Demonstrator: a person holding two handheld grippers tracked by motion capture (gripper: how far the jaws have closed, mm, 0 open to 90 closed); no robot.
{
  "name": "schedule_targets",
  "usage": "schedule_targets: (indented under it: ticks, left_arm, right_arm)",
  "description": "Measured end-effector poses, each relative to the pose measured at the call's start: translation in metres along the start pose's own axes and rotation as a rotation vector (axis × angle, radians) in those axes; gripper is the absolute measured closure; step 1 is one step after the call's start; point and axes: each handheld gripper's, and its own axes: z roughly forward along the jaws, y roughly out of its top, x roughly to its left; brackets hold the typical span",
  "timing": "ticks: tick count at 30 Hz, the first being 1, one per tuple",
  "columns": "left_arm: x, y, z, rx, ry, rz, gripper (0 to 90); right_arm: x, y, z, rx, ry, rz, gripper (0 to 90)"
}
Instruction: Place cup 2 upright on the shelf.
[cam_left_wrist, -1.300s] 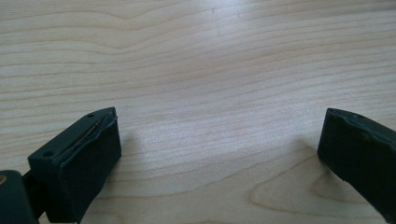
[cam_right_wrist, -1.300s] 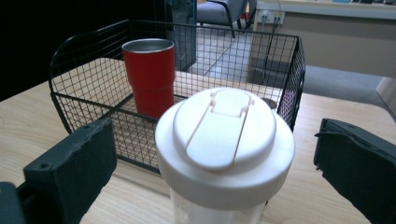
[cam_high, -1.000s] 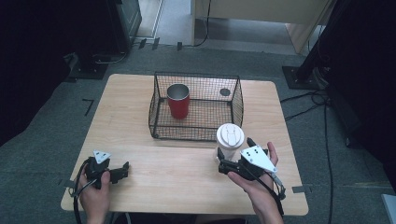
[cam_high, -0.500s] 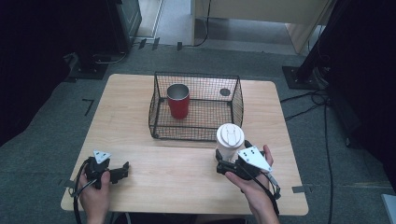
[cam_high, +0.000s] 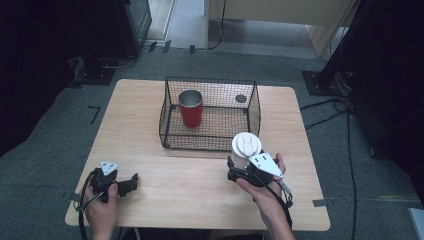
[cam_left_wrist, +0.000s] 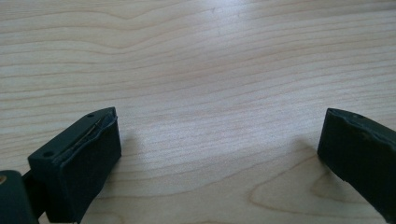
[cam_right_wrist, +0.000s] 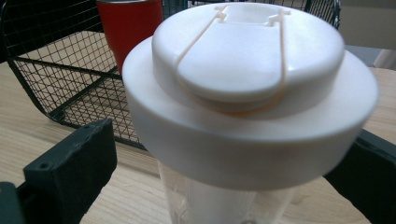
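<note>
The worktop (cam_high: 150, 125) is a light wooden board with rounded corners and a clear grain. It stands on a grey carpet floor (cam_high: 45, 165). A small black corner mark (cam_high: 95, 113) lies on the carpet to the left of it. Behind, dark equipment (cam_high: 131, 25) stands at the left, and a pale wooden cabinet (cam_high: 280, 12) at the back. At the right, black cables (cam_high: 345, 107) run across the floor beside a dark stand base (cam_high: 322, 82). The light is soft and even.

- My light wooden worktop (cam_high: 150, 125) sits on grey carpet.
- A black wire basket (cam_high: 210, 142) stands mid-worktop, toward the far edge.
- A red tumbler (cam_high: 191, 108) with a metal rim stands upright in the basket's left part.
</note>
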Motion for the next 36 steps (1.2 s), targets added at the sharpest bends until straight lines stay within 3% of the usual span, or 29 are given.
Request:
schedule_targets:
  ticks: [11, 15, 20, 24, 36]
  left_arm:
    - [0.0, 0.0, 0.0, 0.001, 0.0, 0.002, 0.0]
    - [0.0, 0.0, 0.0, 0.002, 0.0, 0.002, 0.0]
    - [0.0, 0.0, 0.0, 0.002, 0.0, 0.002, 0.0]
    - [0.0, 0.0, 0.0, 0.002, 0.0, 0.002, 0.0]
    - [0.0, 0.0, 0.0, 0.002, 0.0, 0.002, 0.0]
  right_arm:
    - [0.002, -0.006, 0.014, 0.01, -0.021, 0.012, 0.5]
    - [0.002, -0.006, 0.017, -0.005, -0.046, 0.021, 6.4]
    - [0.001, -0.006, 0.018, -0.003, -0.045, 0.045, 7.7]
    - [0.001, -0.007, 0.017, -0.024, -0.063, 0.048, 15.2]
    - [0.004, -0.003, 0.009, -0.065, -0.046, 0.049, 15.8]
